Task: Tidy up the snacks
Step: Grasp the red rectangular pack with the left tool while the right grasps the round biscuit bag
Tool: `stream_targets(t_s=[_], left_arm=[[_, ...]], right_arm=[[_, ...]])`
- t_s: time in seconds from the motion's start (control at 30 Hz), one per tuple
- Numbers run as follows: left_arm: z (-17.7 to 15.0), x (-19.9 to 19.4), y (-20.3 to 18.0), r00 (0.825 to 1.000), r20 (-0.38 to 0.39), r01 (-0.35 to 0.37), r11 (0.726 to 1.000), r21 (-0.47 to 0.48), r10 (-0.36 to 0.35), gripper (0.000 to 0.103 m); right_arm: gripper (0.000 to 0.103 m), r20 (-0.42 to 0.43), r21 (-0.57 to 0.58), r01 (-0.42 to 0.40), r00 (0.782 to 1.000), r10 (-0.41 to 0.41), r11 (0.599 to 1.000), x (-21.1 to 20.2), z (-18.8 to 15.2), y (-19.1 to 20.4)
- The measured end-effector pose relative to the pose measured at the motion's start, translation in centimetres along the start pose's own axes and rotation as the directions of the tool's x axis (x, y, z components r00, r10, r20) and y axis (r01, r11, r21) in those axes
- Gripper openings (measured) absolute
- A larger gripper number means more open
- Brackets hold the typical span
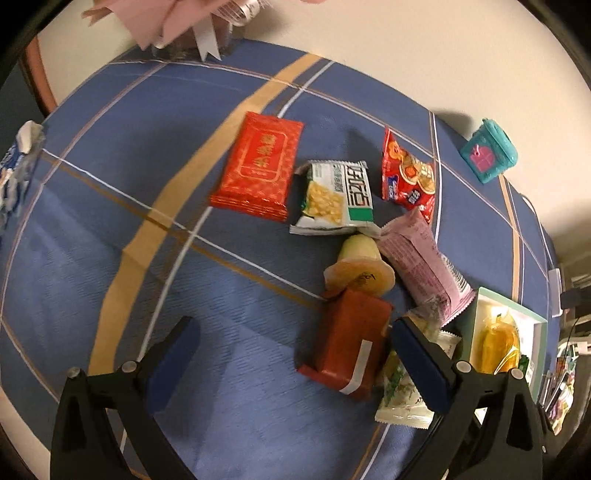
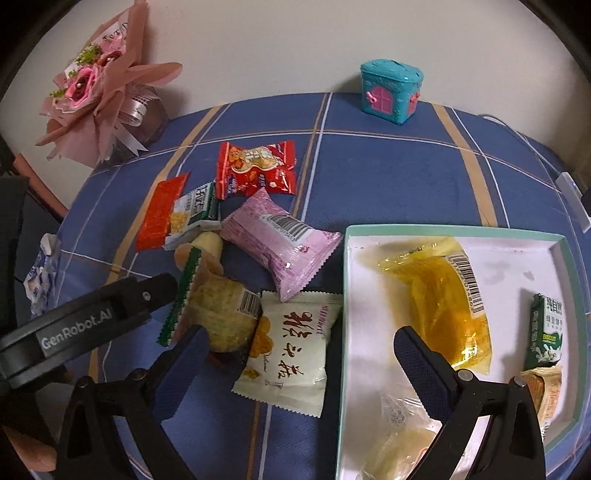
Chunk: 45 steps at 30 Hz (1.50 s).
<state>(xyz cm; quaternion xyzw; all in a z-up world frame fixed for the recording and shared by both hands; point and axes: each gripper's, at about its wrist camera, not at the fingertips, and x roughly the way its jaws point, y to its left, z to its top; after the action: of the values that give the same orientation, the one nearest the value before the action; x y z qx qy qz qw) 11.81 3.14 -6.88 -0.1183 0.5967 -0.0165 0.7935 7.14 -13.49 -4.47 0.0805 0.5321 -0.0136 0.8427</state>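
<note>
A: Right wrist view, gripper status?
B: Right gripper (image 2: 299, 365) has its jaws spread wide and empty, above the white cracker packet (image 2: 291, 354) beside the tray (image 2: 454, 230) at the table's right edge.
A: Left wrist view?
B: Left gripper (image 1: 291, 354) is likewise spread with nothing held, over the brick-red packet (image 1: 347, 339). Remaining snacks lie mid-table; the yellow packet (image 2: 439, 299) lies inside the tray.

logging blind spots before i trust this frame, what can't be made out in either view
- Brown-red box: left wrist view, motion blur, print unreadable.
- Jelly cup: right wrist view, mostly behind the green-edged packet.
- Clear wrapper in the tray: right wrist view, contents hidden by right gripper finger.
- Bouquet: left wrist view, cut off by top edge.
</note>
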Motion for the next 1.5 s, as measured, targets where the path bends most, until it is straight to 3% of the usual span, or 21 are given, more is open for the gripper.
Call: stream_targets(t_s=[0.27, 0.37, 0.57, 0.8, 0.97, 1.03, 1.13, 1.27, 1.5], left_arm=[[0.0, 2.4, -0.4, 0.994, -0.076, 0.073, 0.997, -0.024, -0.074, 0.103], [-0.1, 3.3, -1.1, 0.996, -0.088, 0.018, 1.000, 0.001, -0.018, 0.103], [0.0, 3.0, -1.6, 0.998, -0.070, -0.009, 1.000, 0.006, 0.009, 0.102], [0.2, 2.1, -0.5, 0.998, -0.052, -0.035, 0.999, -0.011, 0.034, 0.094], [0.3, 1.2, 1.8, 0.999, -0.046, -0.015, 0.999, -0.047, 0.013, 0.081], [0.3, 0.8, 2.5, 0.999, -0.045, 0.017, 0.998, -0.060, -0.019, 0.064], [0.4, 0.4, 3.0, 0.997, -0.049, 0.064, 0.996, -0.067, -0.067, 0.050], [0.6, 0.2, 3.9, 0.995, -0.049, 0.079, 0.993, -0.086, -0.083, 0.050], [1.7, -0.6, 7.1, 0.999, -0.035, 0.012, 0.995, -0.103, -0.016, 0.050]], right_arm=[[0.102, -0.010, -0.001, 0.000, 1.000, 0.000, 1.000, 0.1, -0.1, -0.1], [0.102, -0.014, 0.012, 0.001, 1.000, -0.001, 1.000, 0.1, -0.2, -0.3], [0.102, -0.015, 0.016, -0.011, 1.000, 0.011, 1.000, 0.0, -0.1, -0.4], [0.098, 0.005, -0.008, -0.025, 1.000, 0.025, 1.000, -0.4, 0.1, 0.3], [0.094, 0.020, -0.016, -0.036, 0.999, 0.036, 0.999, -0.7, 0.2, 1.0], [0.093, 0.024, -0.018, -0.046, 0.999, 0.046, 0.999, -0.8, 0.3, 1.2], [0.092, 0.026, -0.024, -0.051, 0.998, 0.052, 0.998, -0.7, 0.3, 1.6], [0.092, 0.019, -0.025, -0.061, 0.998, 0.061, 0.998, -0.3, 0.3, 2.2], [0.090, 0.012, -0.055, -0.069, 0.997, 0.070, 0.996, 0.6, 0.6, 3.8]])
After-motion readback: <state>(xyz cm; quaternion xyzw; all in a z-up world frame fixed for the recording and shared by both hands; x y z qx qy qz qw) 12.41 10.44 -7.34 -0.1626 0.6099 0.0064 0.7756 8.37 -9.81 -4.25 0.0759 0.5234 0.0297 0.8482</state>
